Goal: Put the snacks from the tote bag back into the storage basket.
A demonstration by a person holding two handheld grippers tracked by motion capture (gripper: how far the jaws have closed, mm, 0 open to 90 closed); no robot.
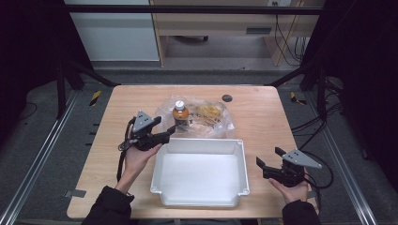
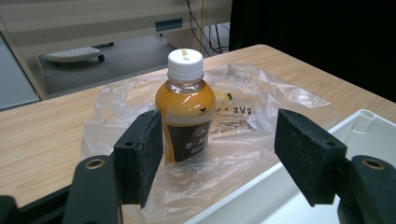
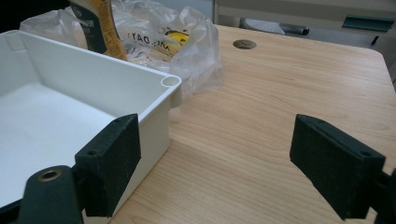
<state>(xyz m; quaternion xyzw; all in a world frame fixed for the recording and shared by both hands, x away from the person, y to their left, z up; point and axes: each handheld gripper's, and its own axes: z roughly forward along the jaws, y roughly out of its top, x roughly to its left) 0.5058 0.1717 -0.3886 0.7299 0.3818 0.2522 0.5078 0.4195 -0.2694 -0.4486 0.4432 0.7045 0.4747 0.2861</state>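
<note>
**Bottle dead ahead of my left tool, standing tall**

My left tool (image 2: pixel 217 154) is spread wide with nothing between its pads, and the bottle (image 2: pixel 186 109) stands just beyond them, a little toward the left pad as my left gripper view has it. From above, the left tool (image 1: pixel 162 133) sits at the far-left corner of the white tray (image 1: pixel 234 145), and the bottle (image 1: pixel 180 114) is just past its tips, farther out on the counter (image 1: pixel 263 117). That is the relation I judge everything turns on: the bottle lies straight forward of this tool, close, and its long axis runs upright, so the pads should meet its sides if I push forward and keep them level.

My right tool (image 1: pixel 270 161) rests well apart on the near right, beside the tray's right wall, also agape and empty; in its own view the tool (image 3: pixel 215 163) frames bare wood and the tray corner. The left is clearly the nearer one.

The bottle is small and clear, with a white cap, orange drink inside and a dark label around its lower half. It stands on a crumpled clear plastic bag (image 2: pixel 261 98), which also holds something yellow. I'd expect that film to slip underfoot.
</note>
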